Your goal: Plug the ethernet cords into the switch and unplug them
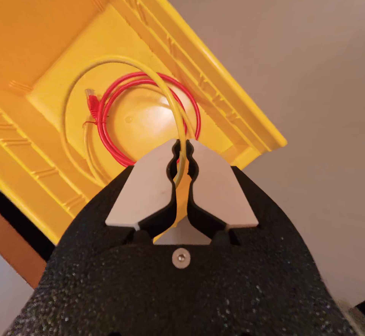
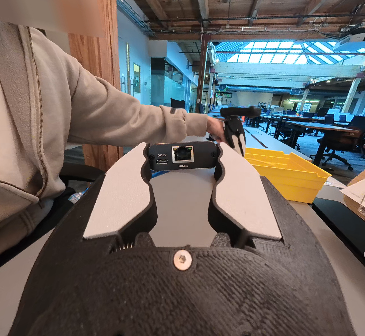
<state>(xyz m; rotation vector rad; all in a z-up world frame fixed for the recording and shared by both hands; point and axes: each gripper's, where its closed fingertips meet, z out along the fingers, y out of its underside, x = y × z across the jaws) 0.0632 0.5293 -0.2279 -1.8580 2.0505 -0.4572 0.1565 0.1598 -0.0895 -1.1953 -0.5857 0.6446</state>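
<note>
In the left wrist view my left gripper (image 1: 183,145) is shut on a yellow ethernet cord (image 1: 171,97) and holds a loop of it above the yellow bin (image 1: 59,30). A coiled red ethernet cord (image 1: 189,97), tied with a twist tie, lies on the bin's floor with its plug (image 1: 91,101) at the left. In the right wrist view my right gripper (image 2: 182,152) is shut on a black switch (image 2: 203,154), its jaws against the two ends, and the empty ethernet port (image 2: 182,154) faces the camera. The left gripper (image 2: 236,141) shows farther off over the bin (image 2: 286,176).
A grey tabletop (image 1: 286,70) lies around the bin. A person in a beige hoodie (image 2: 59,109) sits at the left, the sleeve reaching across behind the switch. Papers and a wooden edge (image 2: 355,190) lie at the right. Office desks and chairs stand far behind. Spacing between my two grippers at the tips: around 40 cm.
</note>
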